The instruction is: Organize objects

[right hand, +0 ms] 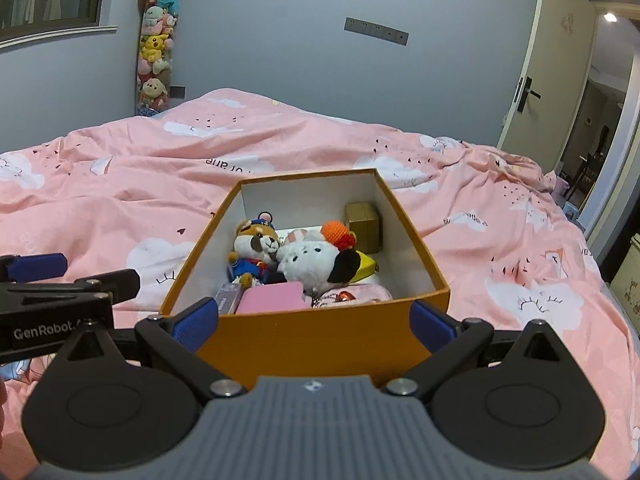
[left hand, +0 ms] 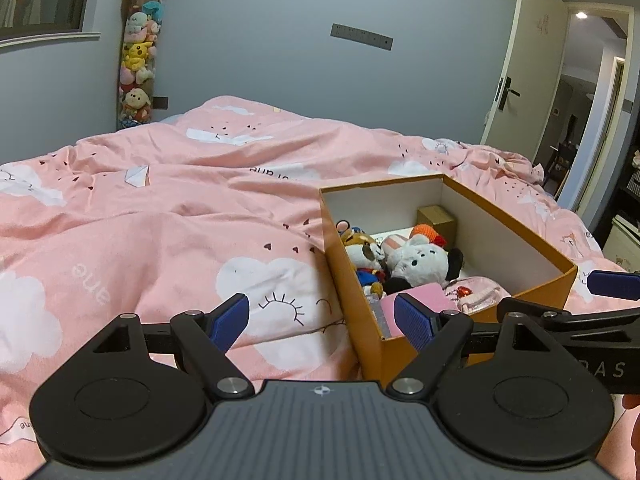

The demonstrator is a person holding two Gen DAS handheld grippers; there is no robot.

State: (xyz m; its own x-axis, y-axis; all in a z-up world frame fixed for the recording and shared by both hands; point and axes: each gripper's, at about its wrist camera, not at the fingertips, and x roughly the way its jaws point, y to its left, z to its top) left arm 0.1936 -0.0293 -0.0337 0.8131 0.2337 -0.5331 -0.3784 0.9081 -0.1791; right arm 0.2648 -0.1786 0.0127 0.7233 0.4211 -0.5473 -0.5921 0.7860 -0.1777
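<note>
An orange cardboard box [right hand: 304, 340] with white inner walls sits on the pink bed; it also shows in the left wrist view [left hand: 532, 292]. Inside lie a white plush dog [right hand: 316, 260], a brown bear plush in blue [right hand: 256, 246], an orange knitted toy [right hand: 338, 232], a small gold box [right hand: 362, 224], a pink flat item [right hand: 272, 298] and a pink pouch [right hand: 352, 294]. My right gripper [right hand: 314, 320] is open, its fingers to either side of the box's near wall. My left gripper [left hand: 322, 320] is open and empty at the box's near left corner.
A pink cloud-print duvet [left hand: 160, 216] covers the bed. A tall tube of plush toys [left hand: 138, 56] stands at the far wall. An open door [left hand: 520, 60] is at the right. The right gripper shows at the right edge in the left wrist view [left hand: 600, 312].
</note>
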